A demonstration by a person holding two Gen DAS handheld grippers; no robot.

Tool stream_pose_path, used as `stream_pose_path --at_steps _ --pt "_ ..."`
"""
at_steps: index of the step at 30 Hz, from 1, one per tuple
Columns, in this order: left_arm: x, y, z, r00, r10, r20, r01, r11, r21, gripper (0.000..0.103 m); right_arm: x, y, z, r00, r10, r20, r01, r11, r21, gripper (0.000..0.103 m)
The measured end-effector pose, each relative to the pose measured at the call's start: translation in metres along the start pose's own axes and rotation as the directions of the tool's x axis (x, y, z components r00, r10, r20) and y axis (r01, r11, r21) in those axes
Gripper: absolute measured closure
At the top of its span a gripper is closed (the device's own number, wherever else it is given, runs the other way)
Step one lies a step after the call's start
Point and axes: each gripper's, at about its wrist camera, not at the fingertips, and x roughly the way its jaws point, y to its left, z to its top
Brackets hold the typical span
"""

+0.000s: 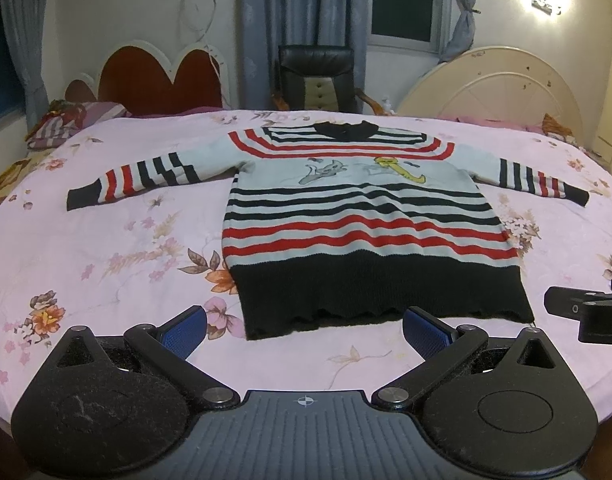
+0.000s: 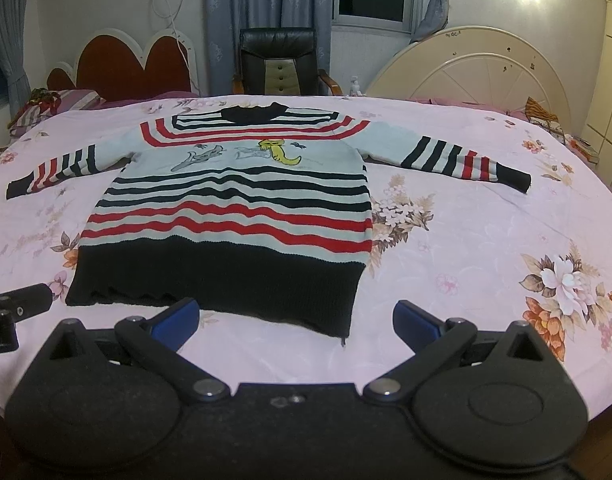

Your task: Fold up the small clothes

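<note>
A small knit sweater point(image 1: 357, 216) with red, black and pale blue stripes and a black hem lies flat on the pink floral bedsheet point(image 1: 106, 264), both sleeves spread out to the sides. It also shows in the right wrist view point(image 2: 234, 208). My left gripper point(image 1: 306, 330) is open and empty, just in front of the hem's left corner. My right gripper point(image 2: 296, 320) is open and empty, just in front of the hem's right corner. Each gripper shows at the edge of the other's view: the right gripper point(image 1: 585, 312) and the left gripper point(image 2: 10, 312).
The bed has a red heart-shaped headboard point(image 1: 158, 80) at the far left and a cream headboard point(image 1: 493, 88) at the far right. A black chair point(image 1: 317, 80) stands behind the bed. Striped bedding point(image 1: 62, 124) lies at the far left edge.
</note>
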Motion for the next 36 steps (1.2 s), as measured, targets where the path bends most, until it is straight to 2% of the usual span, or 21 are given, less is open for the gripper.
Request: stream_pose_path --at_steps 36 --pt "0.0032 0.0004 -0.0003 1.0 0.001 -0.011 -0.001 1.0 0.0 0.0 0.0007 -0.0007 -0.0028 1.0 -0.003 -0.006 0.003 1.0 0.007 0.001"
